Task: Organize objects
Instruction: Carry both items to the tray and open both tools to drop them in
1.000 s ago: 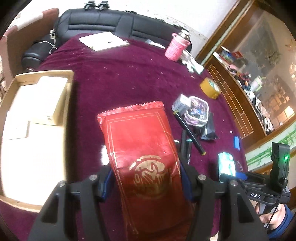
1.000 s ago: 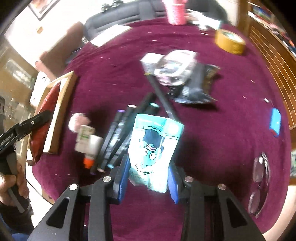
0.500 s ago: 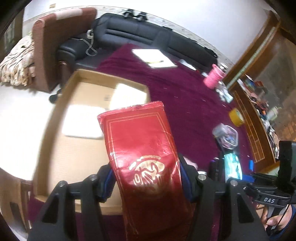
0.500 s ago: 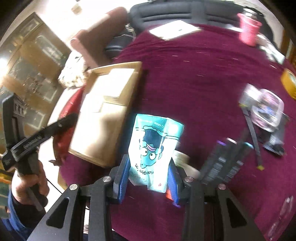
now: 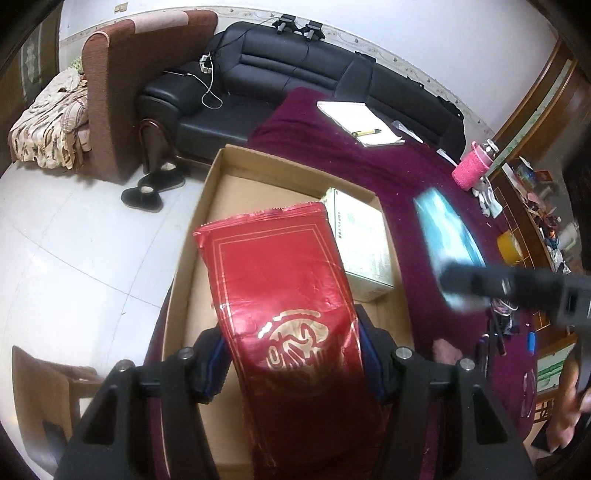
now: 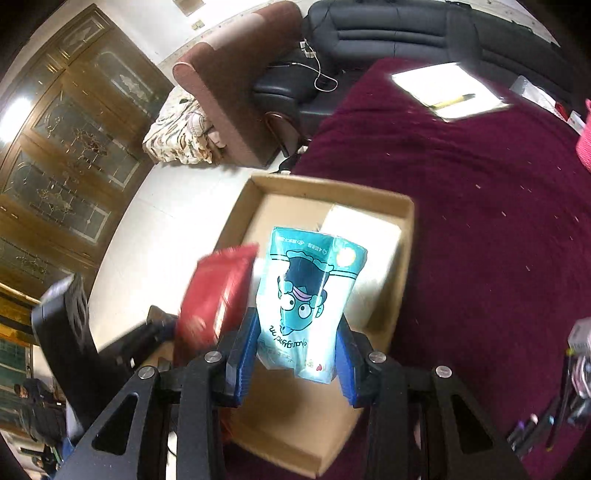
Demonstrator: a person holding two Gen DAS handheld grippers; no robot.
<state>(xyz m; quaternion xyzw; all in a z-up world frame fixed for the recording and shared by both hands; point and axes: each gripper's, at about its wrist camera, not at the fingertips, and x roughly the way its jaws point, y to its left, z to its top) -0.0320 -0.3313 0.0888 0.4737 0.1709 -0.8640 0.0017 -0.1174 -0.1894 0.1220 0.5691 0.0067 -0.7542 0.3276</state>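
Carrying: left gripper [image 5: 291, 358] pinching red packet [image 5: 280, 295], right gripper [image 6: 295, 354] pinching teal pouch [image 6: 306, 295], over cardboard box [image 6: 404, 236] mid-frame; next, lower and release inside.

My left wrist camera looks steeply down along its tool [image 5: 291, 354] at the cardboard box [image 5: 221, 166] on the worktop's edge, close above. My right wrist camera looks down likewise, sharing that box [image 6: 406, 229] and the sofa [image 6: 388, 33].

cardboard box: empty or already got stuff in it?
Not empty. A pale carton lies in the far corner of the cardboard box; the rest of its floor looks bare. The red packet and teal pouch are held above it.
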